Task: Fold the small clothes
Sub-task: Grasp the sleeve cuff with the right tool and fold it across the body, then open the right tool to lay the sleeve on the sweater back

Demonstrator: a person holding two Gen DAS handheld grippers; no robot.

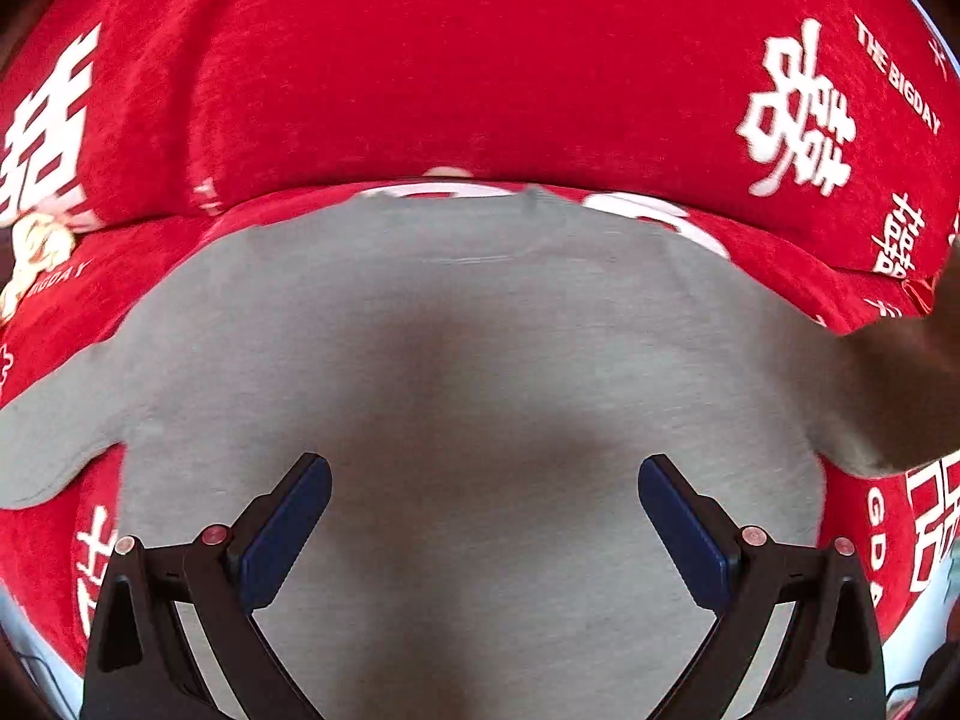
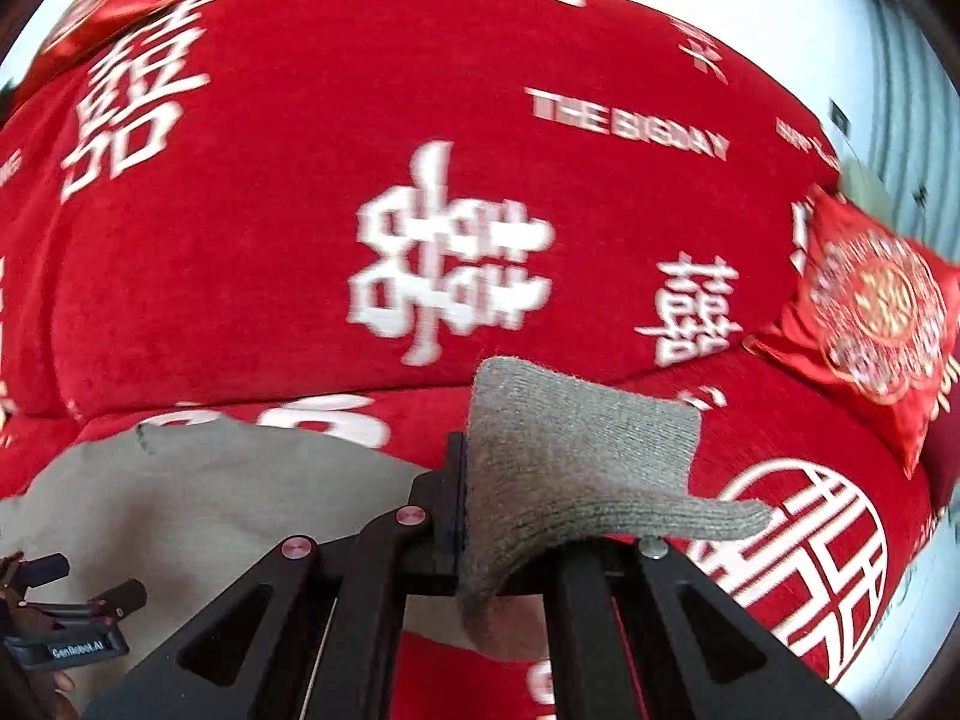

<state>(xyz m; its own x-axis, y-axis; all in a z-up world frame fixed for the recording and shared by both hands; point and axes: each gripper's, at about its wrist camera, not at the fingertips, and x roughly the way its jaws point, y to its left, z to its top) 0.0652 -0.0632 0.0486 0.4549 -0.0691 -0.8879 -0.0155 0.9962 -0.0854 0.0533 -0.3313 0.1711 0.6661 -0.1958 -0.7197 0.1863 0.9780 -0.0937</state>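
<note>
- Lying flat on a red sofa cover [image 1: 480,60] printed with white characters, a grey sweater [image 1: 468,372] fills the middle of the left wrist view.
- Neckline of the sweater points toward the sofa back; its body runs lengthwise from the camera up to that neckline, and the sleeves spread to either side.
- Left sleeve [image 1: 54,444] reaches the left frame edge and is cut off there.
- Left gripper [image 1: 485,516] hangs above the sweater's lower body with its jaws spread wide apart, nothing between the blue pads [image 1: 288,534].
- A dark shadow falls across the cloth ahead of the fingers.
- Right side of the left wrist view: the other sleeve rises off the seat, blurred and dark at the frame edge.
- Right wrist view: the right gripper [image 2: 465,498] is clamped on the cuff of the right sleeve [image 2: 576,450]; the ribbed knit stands above the closed jaws and drapes over the right finger, hiding it.
- Sweater body [image 2: 198,498] lies to the left of this gripper; part of the other gripper's frame shows at the lower left corner.
- A red embroidered cushion [image 2: 876,312] leans at the sofa's right end, its pattern blurred.
- No containers are in view.
</note>
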